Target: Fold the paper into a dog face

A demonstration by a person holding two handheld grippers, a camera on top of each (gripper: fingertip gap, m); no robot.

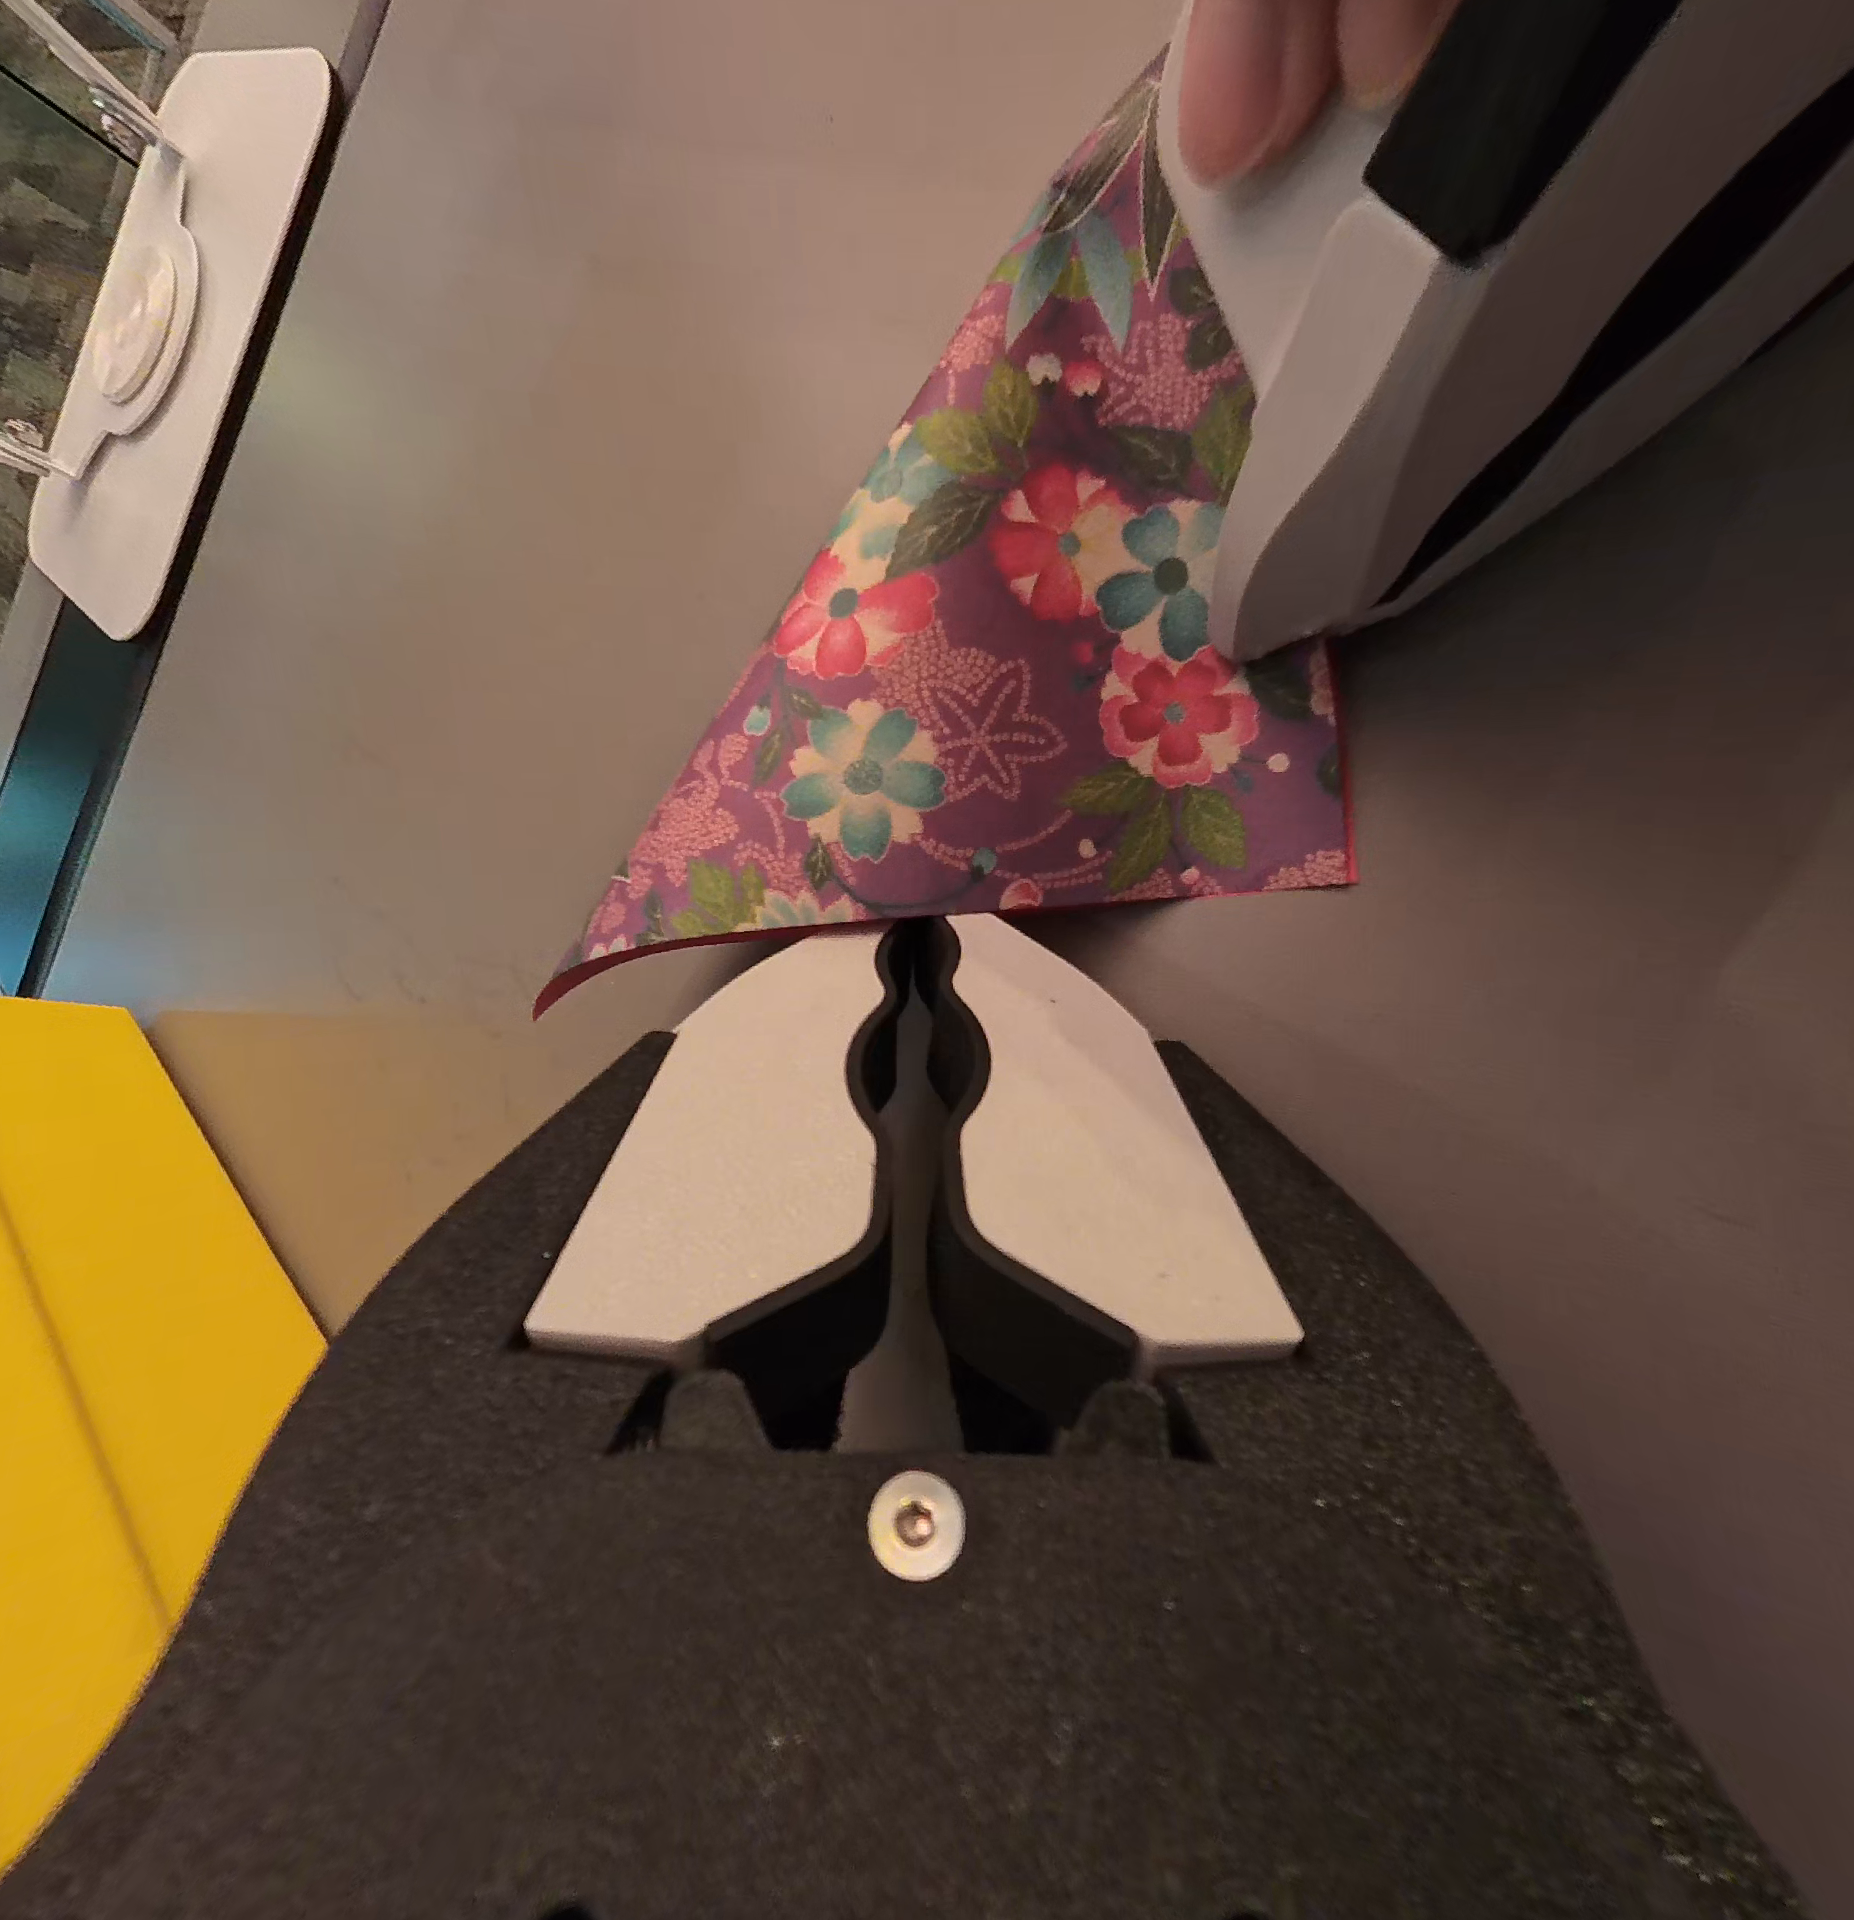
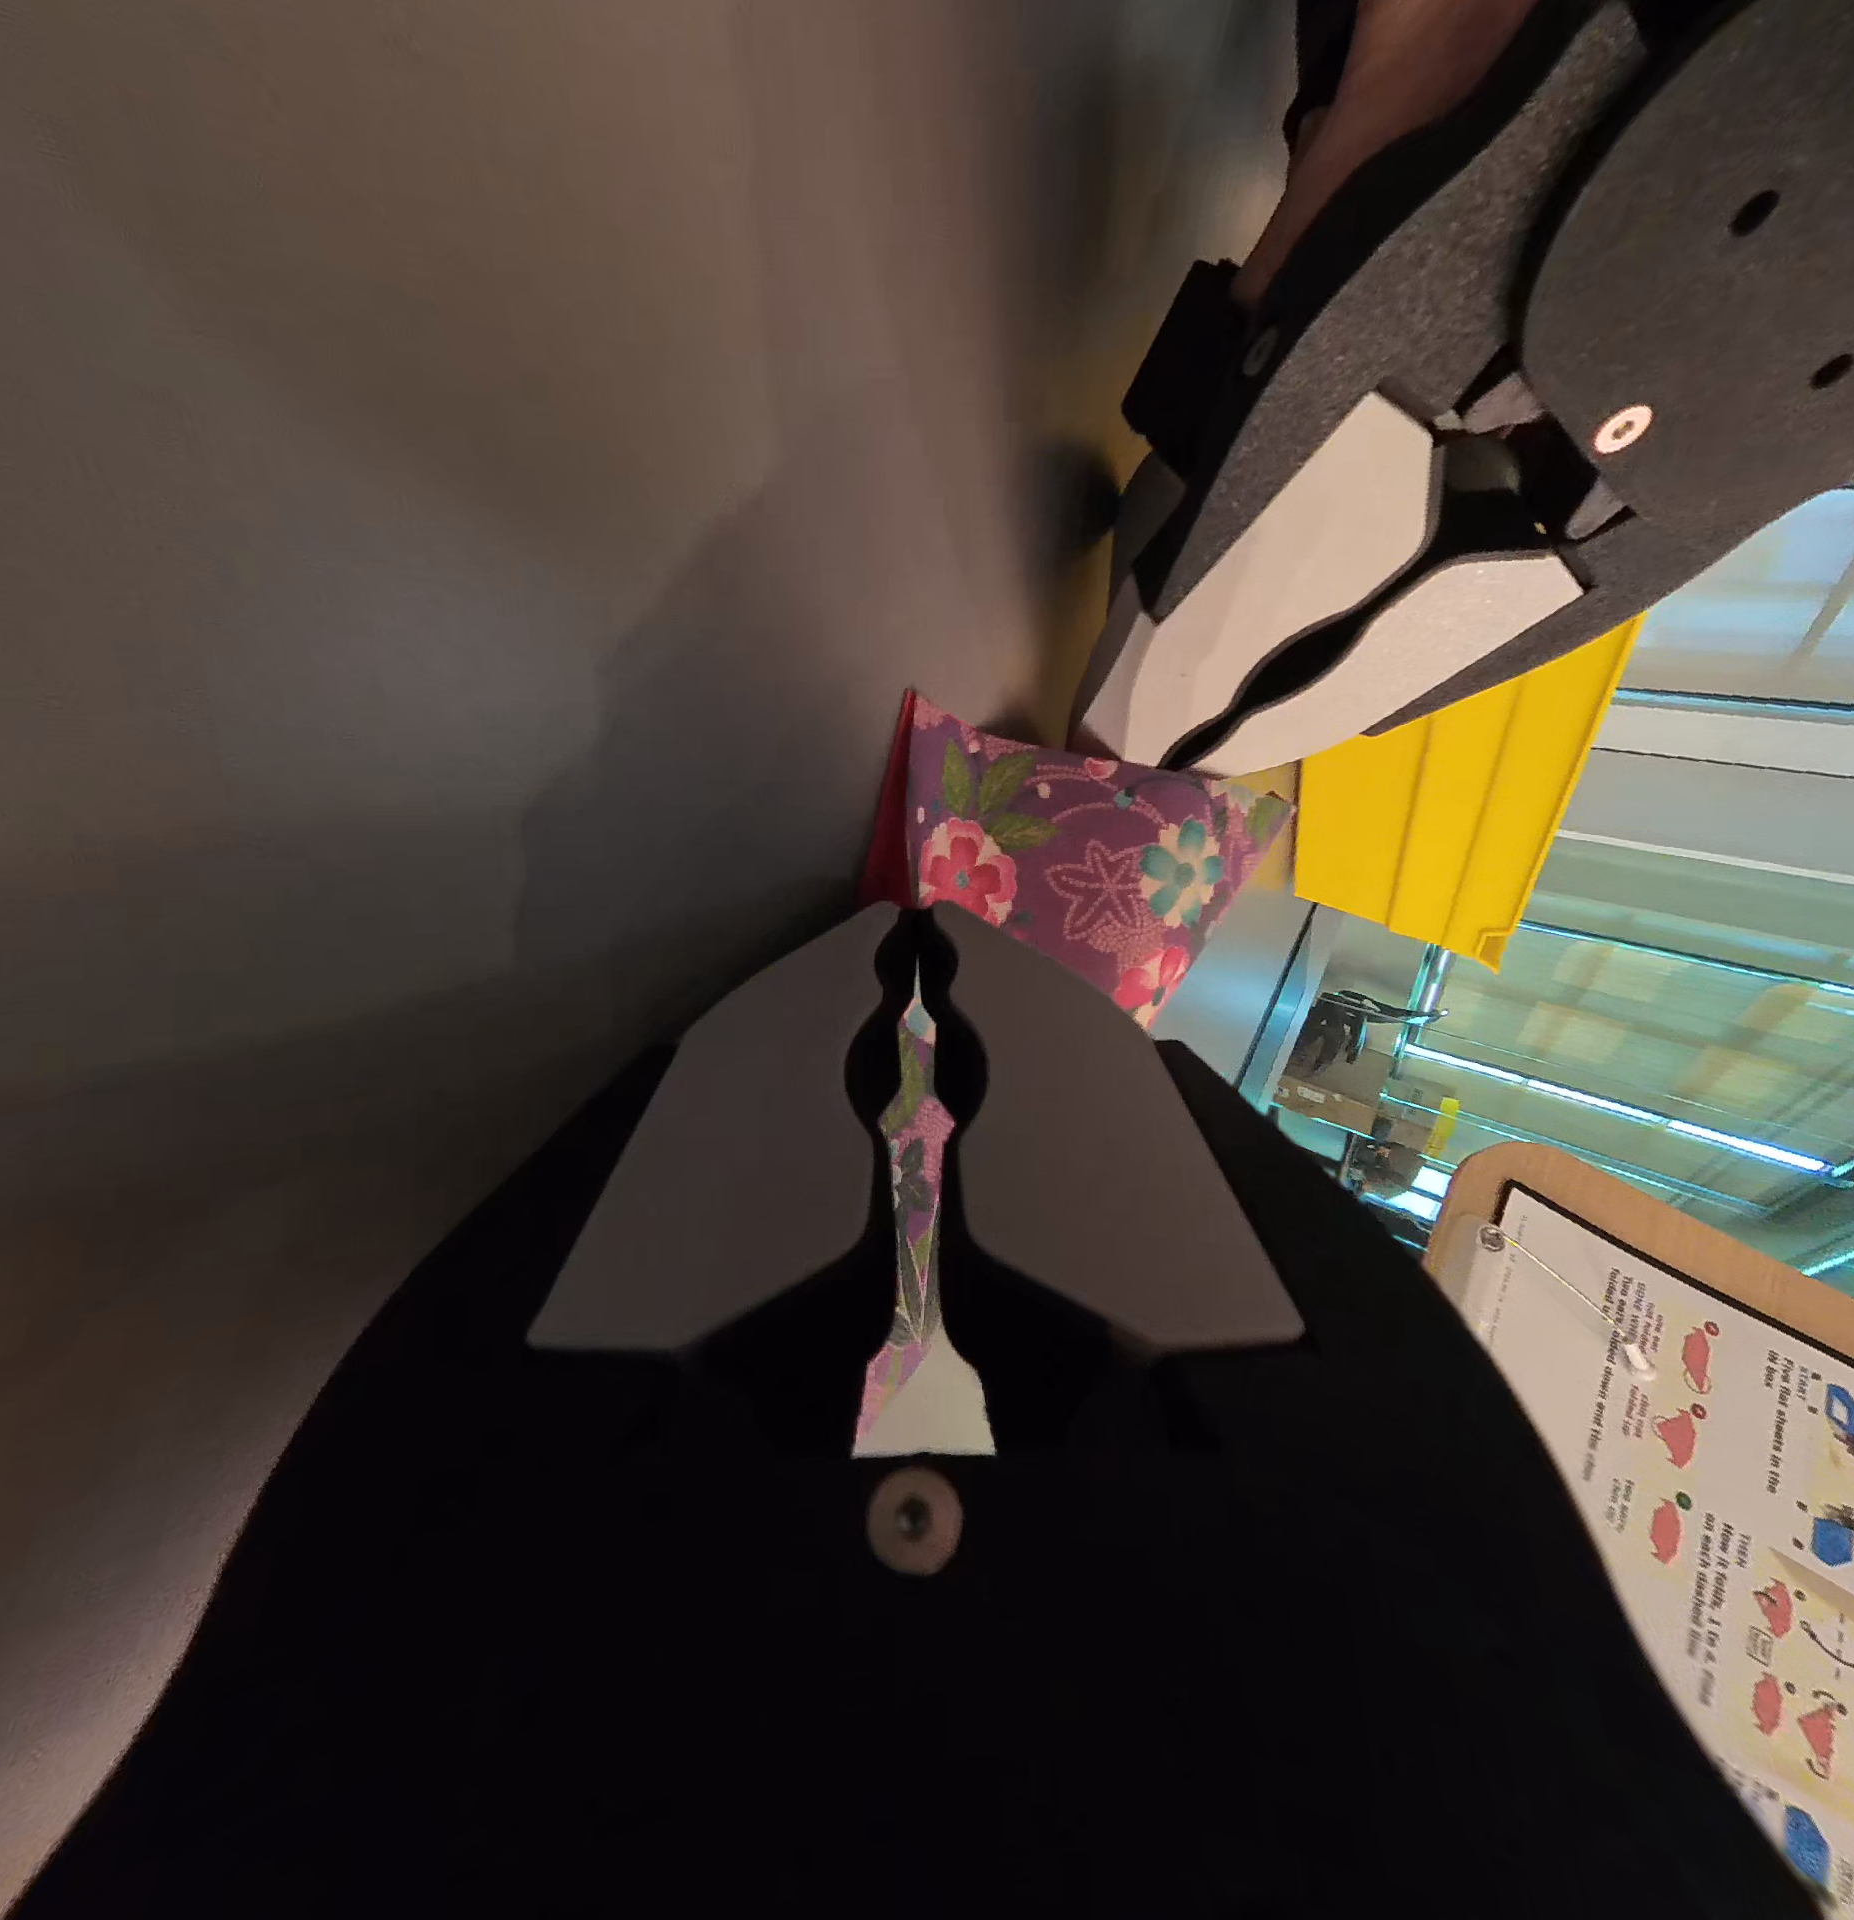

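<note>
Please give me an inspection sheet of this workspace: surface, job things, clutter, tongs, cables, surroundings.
Surface: grey table, bare where visible.
Job things: floral purple paper, red underside, folded, one corner lifted.
Clutter: yellow bin; instruction sheet on a wooden board; white plate at the table edge.
Tongs: left tongs shut at the paper's edge; right tongs shut on the paper.
Cables: nothing seen.
Surroundings: glass and shelving behind, blurred.

Grey matte table point(image 1: 590, 520) fills both views under dim warm light. A yellow bin point(image 2: 1442, 790) sits at the table edge. A wood-framed instruction board point(image 2: 1671, 1455) lies nearby. Glass partitions point(image 2: 1681, 987) glow teal beyond
</note>
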